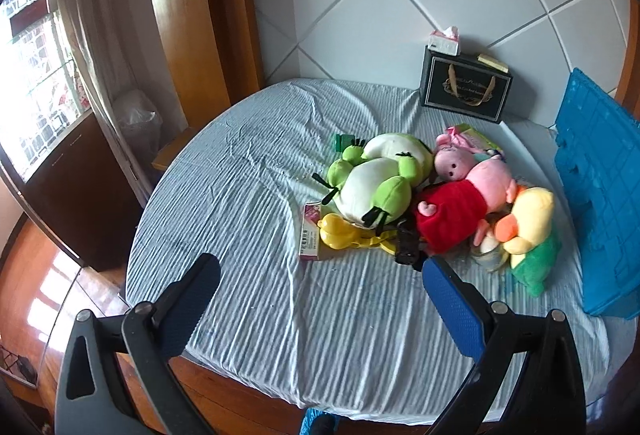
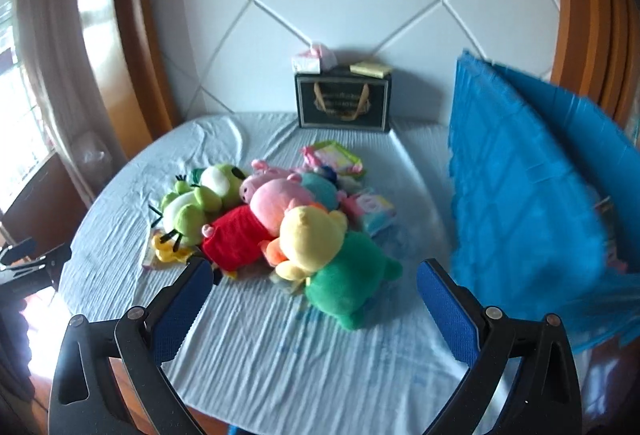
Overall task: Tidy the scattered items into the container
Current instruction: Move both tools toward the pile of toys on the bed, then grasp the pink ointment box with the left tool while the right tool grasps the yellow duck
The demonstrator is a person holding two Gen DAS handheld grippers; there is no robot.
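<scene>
A pile of soft toys lies on the striped bed: a green and white frog (image 1: 376, 179) (image 2: 196, 203), a pink pig in a red dress (image 1: 460, 203) (image 2: 256, 223), and a yellow duck in green (image 1: 528, 231) (image 2: 328, 259). A yellow plastic toy (image 1: 344, 233) and a small pink box (image 1: 310, 235) lie at the pile's left. The blue crate (image 1: 600, 187) (image 2: 532, 203) stands at the right. My left gripper (image 1: 320, 287) is open and empty, above the bed in front of the pile. My right gripper (image 2: 314, 291) is open and empty, near the duck.
A black gift bag (image 1: 464, 87) (image 2: 344, 103) with a tissue box (image 1: 443, 41) on top stands against the white padded headboard. Colourful booklets (image 2: 340, 159) lie behind the toys. Wooden frame, curtain and window are at the left.
</scene>
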